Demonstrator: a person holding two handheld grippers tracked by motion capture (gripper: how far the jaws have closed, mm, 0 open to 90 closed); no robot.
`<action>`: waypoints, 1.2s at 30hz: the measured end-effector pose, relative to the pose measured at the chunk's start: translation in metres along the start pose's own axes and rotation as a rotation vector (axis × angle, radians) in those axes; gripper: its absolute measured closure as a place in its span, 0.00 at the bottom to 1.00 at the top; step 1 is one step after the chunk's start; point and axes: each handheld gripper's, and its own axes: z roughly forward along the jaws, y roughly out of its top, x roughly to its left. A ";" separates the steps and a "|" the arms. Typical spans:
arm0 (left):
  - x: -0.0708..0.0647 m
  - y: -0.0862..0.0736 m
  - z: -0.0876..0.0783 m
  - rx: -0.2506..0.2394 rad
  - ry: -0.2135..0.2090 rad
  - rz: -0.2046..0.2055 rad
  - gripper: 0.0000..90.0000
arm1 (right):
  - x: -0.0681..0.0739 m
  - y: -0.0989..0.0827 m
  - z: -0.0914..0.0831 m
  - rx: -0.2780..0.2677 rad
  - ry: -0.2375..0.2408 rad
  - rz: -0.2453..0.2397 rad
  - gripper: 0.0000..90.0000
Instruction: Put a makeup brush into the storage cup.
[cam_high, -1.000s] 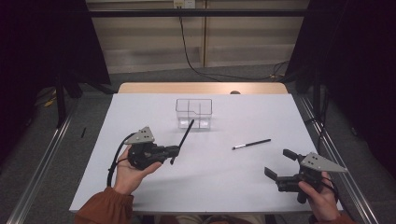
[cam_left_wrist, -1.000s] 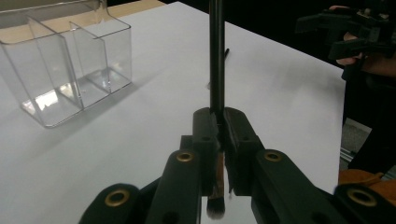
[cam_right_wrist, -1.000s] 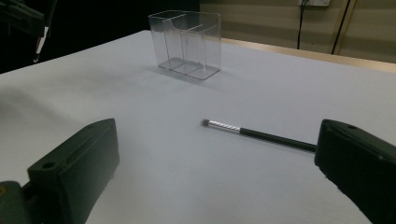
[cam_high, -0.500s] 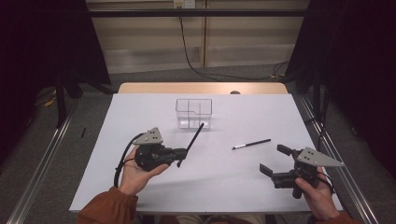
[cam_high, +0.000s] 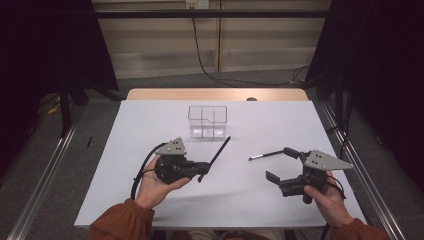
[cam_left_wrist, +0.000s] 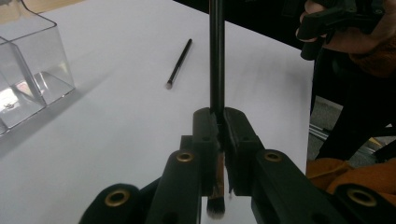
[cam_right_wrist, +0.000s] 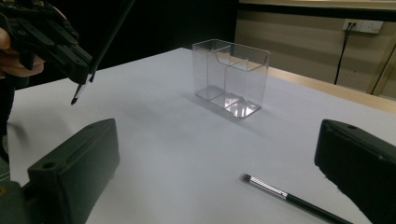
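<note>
Left gripper (cam_high: 202, 168) clamped on a brush, right gripper (cam_high: 282, 165) open beside a second brush.

In the left gripper view the fingers (cam_left_wrist: 205, 135) pinch the dark handle of a makeup brush (cam_left_wrist: 216, 60) near its bristle end, the handle running straight out ahead; the bristle tip pokes out below them. From the high view that brush slants up off the white table (cam_high: 150, 125) toward the clear box (cam_high: 207, 120), apart from it. The right gripper's fingers (cam_right_wrist: 74, 172) stand wide apart with nothing between them. Its view shows the second brush (cam_right_wrist: 289, 198) lying flat near them, bristles toward the box, probably just short of the fingers.
</note>
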 end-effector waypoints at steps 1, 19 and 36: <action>0.000 0.001 0.001 0.004 -0.003 0.002 0.93 | 0.000 0.001 0.002 0.005 0.008 0.005 0.00; -0.012 0.012 0.023 0.074 -0.050 0.063 0.93 | 0.013 0.020 0.033 0.107 0.224 -0.017 0.00; -0.018 0.024 0.026 0.215 -0.074 0.143 0.93 | 0.011 0.033 0.050 0.244 0.332 -0.020 0.00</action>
